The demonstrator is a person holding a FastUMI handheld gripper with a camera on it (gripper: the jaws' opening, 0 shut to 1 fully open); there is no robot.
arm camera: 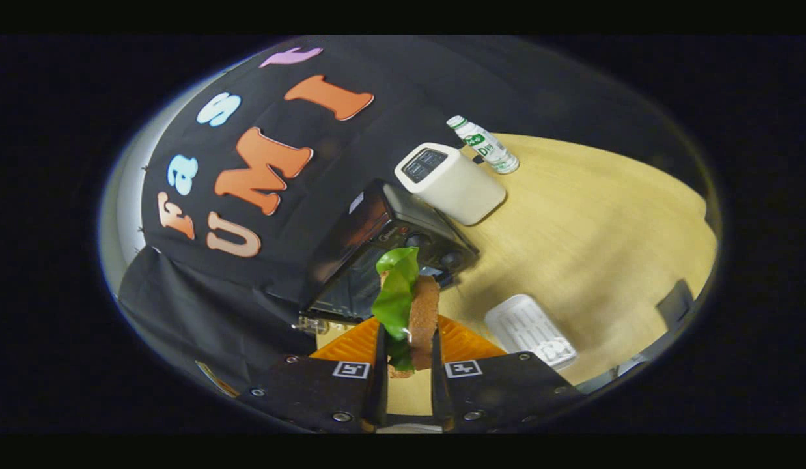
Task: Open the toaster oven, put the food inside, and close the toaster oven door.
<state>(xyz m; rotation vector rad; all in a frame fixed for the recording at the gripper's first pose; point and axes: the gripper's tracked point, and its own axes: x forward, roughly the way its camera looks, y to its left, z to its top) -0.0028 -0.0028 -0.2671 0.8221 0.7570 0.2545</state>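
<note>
The gripper [406,365] clamps a sandwich [416,312], lettuce upward. The toaster oven [383,251] stands just ahead at the table's [598,215] back edge, door open.

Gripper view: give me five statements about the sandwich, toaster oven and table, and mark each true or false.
1. The gripper holds a sandwich with a green leaf between its fingers. True.
2. The sandwich already lies inside the toaster oven. False: it is in the fingers, in front of the oven.
3. A white pop-up toaster stands beside the toaster oven. True.
4. The bottle lies on the orange tray. False: it stands on the wooden table, beyond the white toaster.
5. The white ridged tray sits on top of the toaster oven. False: it lies on the table, beside the orange tray.
</note>
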